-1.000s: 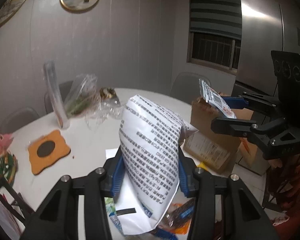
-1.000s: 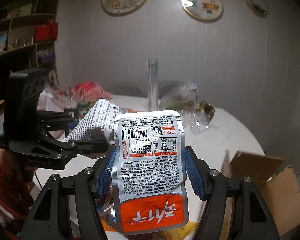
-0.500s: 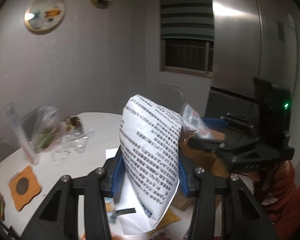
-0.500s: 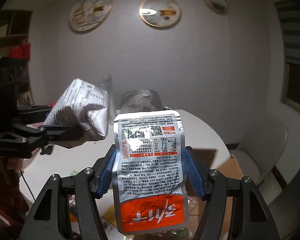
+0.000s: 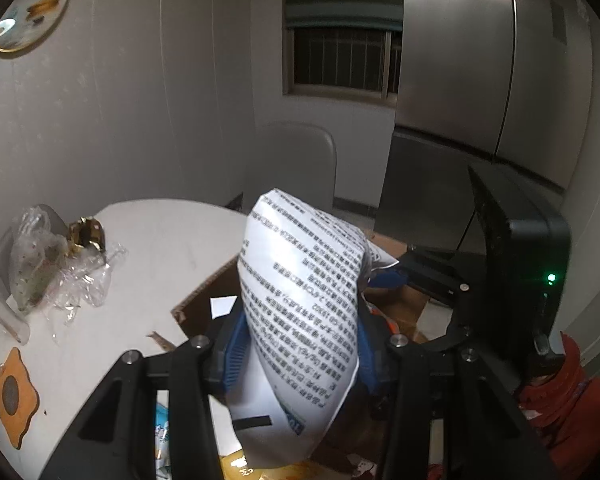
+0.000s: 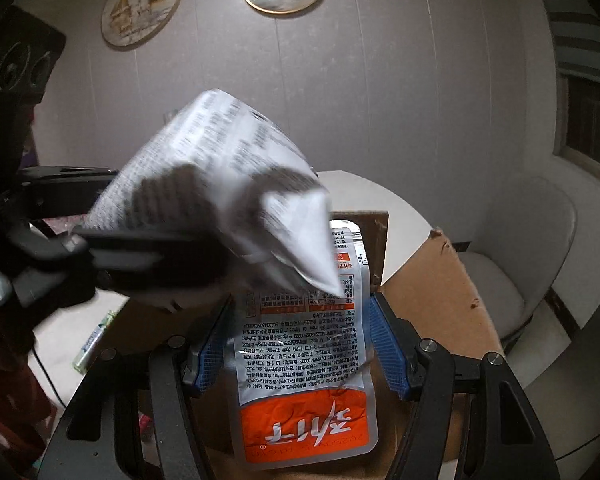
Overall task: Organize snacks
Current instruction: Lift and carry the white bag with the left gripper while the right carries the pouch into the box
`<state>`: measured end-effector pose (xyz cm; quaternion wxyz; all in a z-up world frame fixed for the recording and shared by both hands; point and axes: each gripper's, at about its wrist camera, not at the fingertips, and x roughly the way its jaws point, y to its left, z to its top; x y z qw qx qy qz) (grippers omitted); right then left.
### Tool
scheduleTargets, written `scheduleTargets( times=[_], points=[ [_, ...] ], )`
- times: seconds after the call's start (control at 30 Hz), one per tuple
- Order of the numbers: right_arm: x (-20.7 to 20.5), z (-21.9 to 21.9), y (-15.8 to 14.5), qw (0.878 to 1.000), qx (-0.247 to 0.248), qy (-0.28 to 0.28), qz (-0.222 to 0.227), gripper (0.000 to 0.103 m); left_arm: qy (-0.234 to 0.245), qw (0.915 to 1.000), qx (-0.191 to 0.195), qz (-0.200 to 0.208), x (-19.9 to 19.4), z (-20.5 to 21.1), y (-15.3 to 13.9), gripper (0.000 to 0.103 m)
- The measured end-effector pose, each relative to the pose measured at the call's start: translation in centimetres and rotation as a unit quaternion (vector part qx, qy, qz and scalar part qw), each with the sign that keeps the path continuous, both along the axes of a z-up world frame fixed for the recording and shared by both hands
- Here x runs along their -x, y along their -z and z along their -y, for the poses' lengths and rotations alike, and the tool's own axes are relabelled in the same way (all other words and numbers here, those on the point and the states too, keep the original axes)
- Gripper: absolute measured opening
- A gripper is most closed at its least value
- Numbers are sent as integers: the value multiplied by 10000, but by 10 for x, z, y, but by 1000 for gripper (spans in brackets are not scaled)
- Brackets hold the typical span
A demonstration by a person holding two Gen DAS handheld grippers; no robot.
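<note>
Gripping white packet (image 5: 300, 320), left tool (image 5: 296, 352); right tool (image 6: 300, 344) clamps orange-banded pouch (image 6: 304, 380); both over open cardboard box (image 6: 428, 292).

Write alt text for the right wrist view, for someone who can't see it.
The right gripper holds a silver and orange snack pouch above an open cardboard box. The left gripper reaches in from the left with a white printed bag, blurred, overlapping the pouch's top.
</note>
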<state>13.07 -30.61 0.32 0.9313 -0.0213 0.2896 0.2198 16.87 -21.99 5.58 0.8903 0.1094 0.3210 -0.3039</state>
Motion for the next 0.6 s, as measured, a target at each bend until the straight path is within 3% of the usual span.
scheduleTargets(
  times=[0.3,0.6],
  points=[
    [-27,-17,15,9999,124,-34,-54,62,-95,9993,-336,-154,-17,5,23,43],
    [-38,-49,25,9967,793,-168,-61,68,-56,9965,-771,-304,-25,11,46,46]
  ],
)
